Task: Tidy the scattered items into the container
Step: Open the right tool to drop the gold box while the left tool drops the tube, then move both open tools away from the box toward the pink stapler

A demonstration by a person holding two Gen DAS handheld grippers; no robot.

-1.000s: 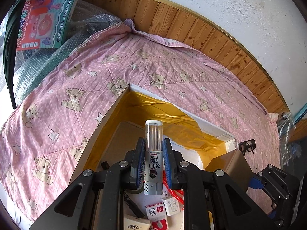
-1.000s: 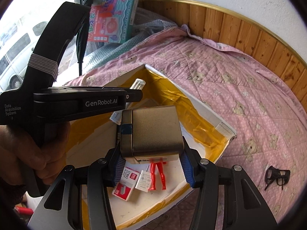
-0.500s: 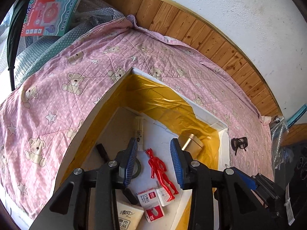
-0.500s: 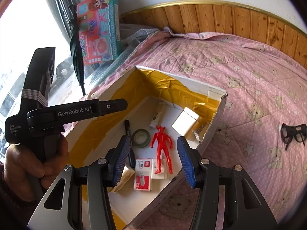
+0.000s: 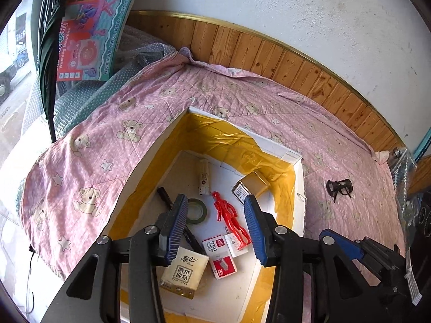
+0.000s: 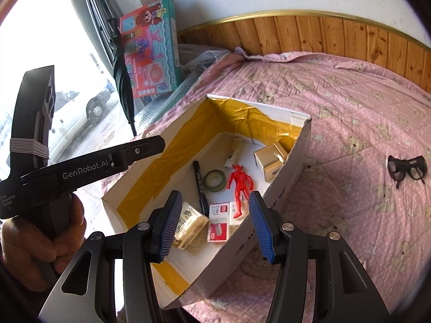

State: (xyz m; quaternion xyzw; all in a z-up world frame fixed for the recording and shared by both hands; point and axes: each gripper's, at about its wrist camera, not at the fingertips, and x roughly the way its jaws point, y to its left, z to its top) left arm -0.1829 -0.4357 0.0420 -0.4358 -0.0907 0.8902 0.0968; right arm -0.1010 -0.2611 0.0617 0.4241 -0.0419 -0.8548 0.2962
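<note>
- To the right of the box (image 6: 285, 177), out on the pink bear-print quilt (image 6: 350, 113) of the bed, lie the black glasses (image 6: 407, 167), the only loose item I can see outside the box.
- Inside the box I count a gold carton (image 6: 270, 160), a red figure (image 6: 239, 185), a roll of green tape (image 6: 214, 179), a black marker (image 6: 200, 185), a white tube (image 6: 233, 152), staple boxes (image 6: 218, 224) and a tissue pack (image 6: 188, 222).
- My right gripper (image 6: 214, 226) hangs over the box's near end with its fingers spread apart and nothing between them.
- My left gripper (image 5: 215, 227) also sits above the box floor, fingers apart and empty; in the right wrist view the person's hand (image 6: 40, 231) grips its handle on the far side of the box from the glasses.
- The glasses lie right of the right fingers and beyond the box's right wall, well apart from them, so I judge the right arm the nearer one for the pick.
- They look folded, their long axis running roughly across my right view, so I would likely turn the fingers to close across the narrow way.
- From the left wrist view the glasses (image 5: 339, 187) also sit right of the box, past its far right corner.
</note>
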